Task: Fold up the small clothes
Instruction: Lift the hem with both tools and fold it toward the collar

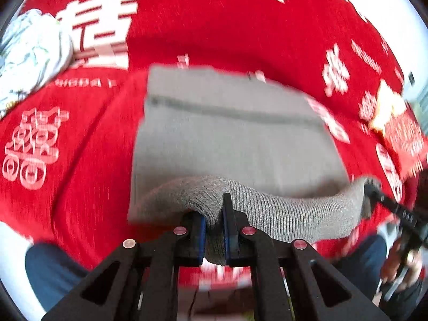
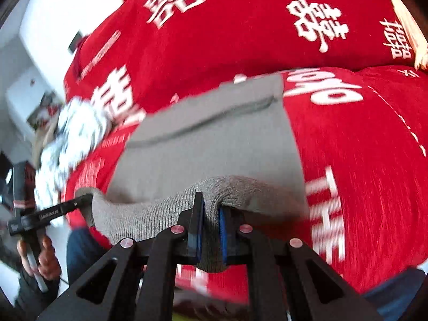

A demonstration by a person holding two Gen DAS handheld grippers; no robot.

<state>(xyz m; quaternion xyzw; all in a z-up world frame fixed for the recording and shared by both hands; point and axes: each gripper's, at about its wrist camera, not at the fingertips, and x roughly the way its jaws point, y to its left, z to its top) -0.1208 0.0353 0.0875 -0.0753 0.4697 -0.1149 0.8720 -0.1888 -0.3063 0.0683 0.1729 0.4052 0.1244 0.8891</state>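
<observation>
A small grey knit garment (image 1: 230,139) lies on a red bedspread, with its near ribbed hem (image 1: 278,214) lifted. My left gripper (image 1: 214,211) is shut on the left part of that hem. My right gripper (image 2: 211,208) is shut on the right part of the same hem (image 2: 160,214). The garment's flat part (image 2: 208,144) stretches away from both grippers. The right gripper also shows at the right edge of the left wrist view (image 1: 374,190), and the left gripper at the left of the right wrist view (image 2: 85,199). Both views are motion-blurred.
The red bedspread (image 1: 240,26) with white characters covers the whole surface. A crumpled white patterned cloth (image 1: 29,53) lies at the far left, and it also shows in the right wrist view (image 2: 72,139). A red packet (image 1: 401,136) lies at the right. The person's legs in blue trousers (image 1: 50,272) are near.
</observation>
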